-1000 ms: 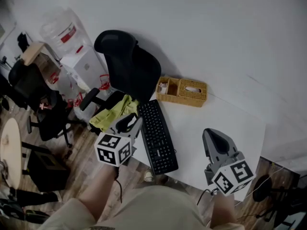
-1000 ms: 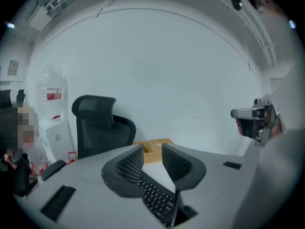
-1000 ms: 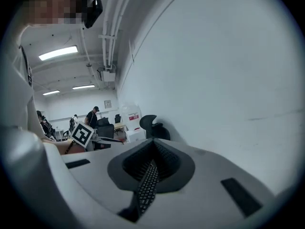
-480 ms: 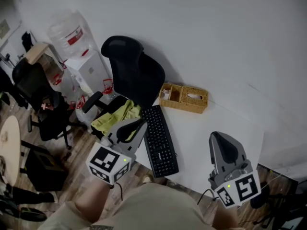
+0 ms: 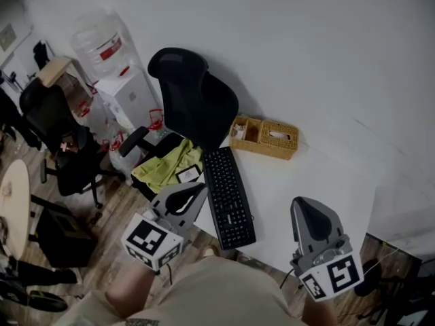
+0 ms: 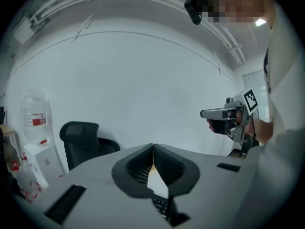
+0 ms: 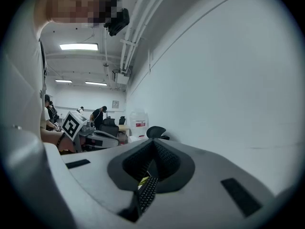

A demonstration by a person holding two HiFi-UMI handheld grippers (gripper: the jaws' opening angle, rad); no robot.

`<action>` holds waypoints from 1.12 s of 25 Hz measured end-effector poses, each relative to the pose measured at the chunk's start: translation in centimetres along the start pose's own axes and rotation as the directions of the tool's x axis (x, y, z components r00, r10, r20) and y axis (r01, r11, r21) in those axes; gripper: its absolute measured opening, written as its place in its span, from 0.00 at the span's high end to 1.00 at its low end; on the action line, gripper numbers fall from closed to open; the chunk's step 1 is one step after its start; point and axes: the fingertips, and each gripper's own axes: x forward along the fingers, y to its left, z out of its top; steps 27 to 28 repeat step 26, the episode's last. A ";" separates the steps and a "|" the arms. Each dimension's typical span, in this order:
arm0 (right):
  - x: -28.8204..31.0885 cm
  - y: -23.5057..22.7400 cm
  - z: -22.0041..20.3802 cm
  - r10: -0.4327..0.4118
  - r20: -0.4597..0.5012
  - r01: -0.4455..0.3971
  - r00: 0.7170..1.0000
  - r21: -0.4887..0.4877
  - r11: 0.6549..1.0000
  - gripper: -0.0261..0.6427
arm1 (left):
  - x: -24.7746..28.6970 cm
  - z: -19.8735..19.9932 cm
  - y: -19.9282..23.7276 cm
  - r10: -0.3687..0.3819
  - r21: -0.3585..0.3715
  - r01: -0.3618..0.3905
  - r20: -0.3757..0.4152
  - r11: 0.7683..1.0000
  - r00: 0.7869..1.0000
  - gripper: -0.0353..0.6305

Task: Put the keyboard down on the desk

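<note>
Keyboard (image 5: 230, 197) lies flat on white desk (image 5: 309, 175) by its left edge, in front of wicker tray (image 5: 266, 138) | left gripper (image 5: 198, 189) jaws pressed together, empty, just beside keyboard, looks clear of it | right gripper (image 5: 299, 204) jaws together, empty, well apart | placing looks done, nothing left; near end may overhang desk edge, hard to tell

No legible text, red label (image 5: 113, 46) on water bottle (image 5: 100, 38) too small, keyboard (image 5: 230, 197) legends unreadable
</note>
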 end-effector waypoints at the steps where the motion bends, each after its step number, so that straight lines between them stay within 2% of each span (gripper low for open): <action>1: 0.2 0.1 -0.4 0.003 -0.012 -0.003 1.000 -0.001 1.000 0.92 | 0.0 -0.6 0.2 0.000 -0.022 0.000 -0.004 1.000 1.000 0.91; 5: 0.6 0.5 -1.7 0.011 -0.041 -0.011 0.999 0.009 1.000 0.92 | -0.4 -1.4 0.7 0.010 -0.047 -0.011 -0.007 0.999 1.000 0.91; 13: 1.1 0.6 -1.5 0.021 -0.030 -0.020 0.999 0.033 0.999 0.92 | -1.2 -0.7 1.5 0.031 -0.043 -0.031 0.004 0.999 1.000 0.91; 28: 0.8 -0.1 -1.5 0.000 -0.041 0.000 0.999 0.016 1.000 0.92 | -1.6 -0.2 1.8 0.047 -0.032 -0.047 0.001 0.998 0.999 0.91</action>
